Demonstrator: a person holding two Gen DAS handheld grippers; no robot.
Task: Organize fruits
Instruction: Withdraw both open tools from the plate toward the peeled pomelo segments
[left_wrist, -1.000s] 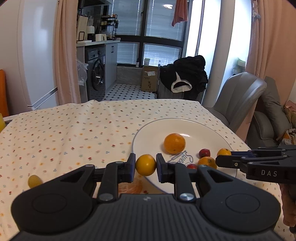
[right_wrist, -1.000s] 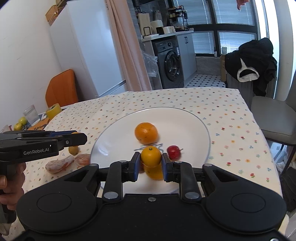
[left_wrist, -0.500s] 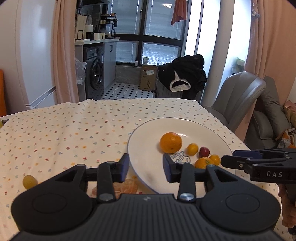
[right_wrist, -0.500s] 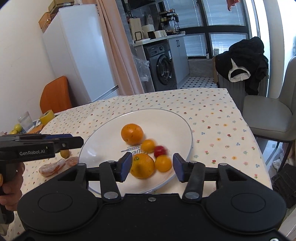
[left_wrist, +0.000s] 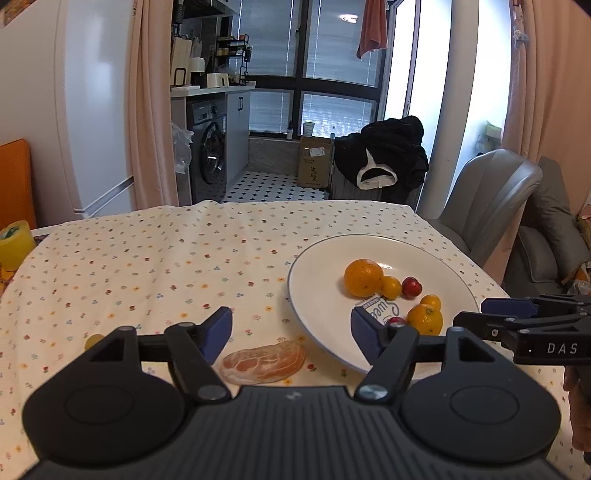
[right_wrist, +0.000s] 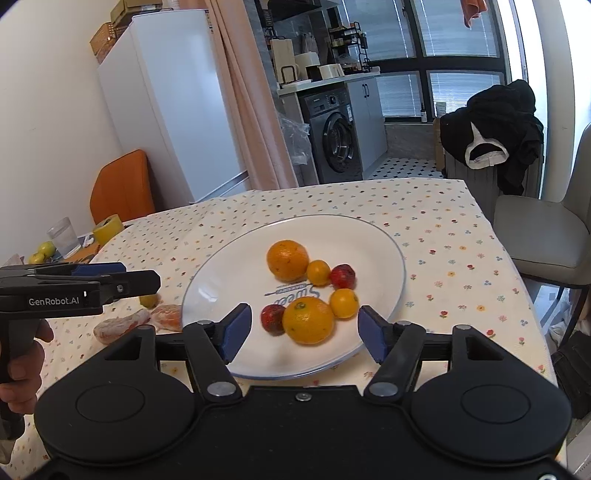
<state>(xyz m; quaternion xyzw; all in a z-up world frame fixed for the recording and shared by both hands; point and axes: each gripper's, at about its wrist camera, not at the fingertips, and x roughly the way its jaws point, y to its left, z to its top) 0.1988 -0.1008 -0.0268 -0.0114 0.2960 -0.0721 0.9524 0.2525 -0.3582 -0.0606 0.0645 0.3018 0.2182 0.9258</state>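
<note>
A white plate (right_wrist: 369, 236) on the flowered tablecloth holds two oranges, two small yellow-orange fruits and two red fruits. The far orange (right_wrist: 287, 259) touches a small yellow fruit (right_wrist: 318, 272) and a red fruit (right_wrist: 342, 276). The near orange (right_wrist: 307, 320) lies beside another red fruit (right_wrist: 272, 318) and a yellow fruit (right_wrist: 344, 302). My right gripper (right_wrist: 304, 334) stands open and empty above the plate's near rim. My left gripper (left_wrist: 291, 334) is open and empty, left of the plate (left_wrist: 317, 295), above a peeled citrus piece (left_wrist: 263, 362). A small yellow fruit (left_wrist: 93, 341) lies on the cloth at left.
A grey chair (left_wrist: 487, 199) stands past the table's right side. At the table's far left are a yellow tape roll (right_wrist: 107, 229), a glass (right_wrist: 63, 236) and green-yellow fruits (right_wrist: 46, 251). A hand (right_wrist: 22, 376) holds the left gripper's handle. A fridge and washing machine stand behind.
Both grippers opened and let their small yellow fruits drop onto the plate. The left gripper then swung left off the plate, toward the peeled citrus. The right gripper drew back slightly.
</note>
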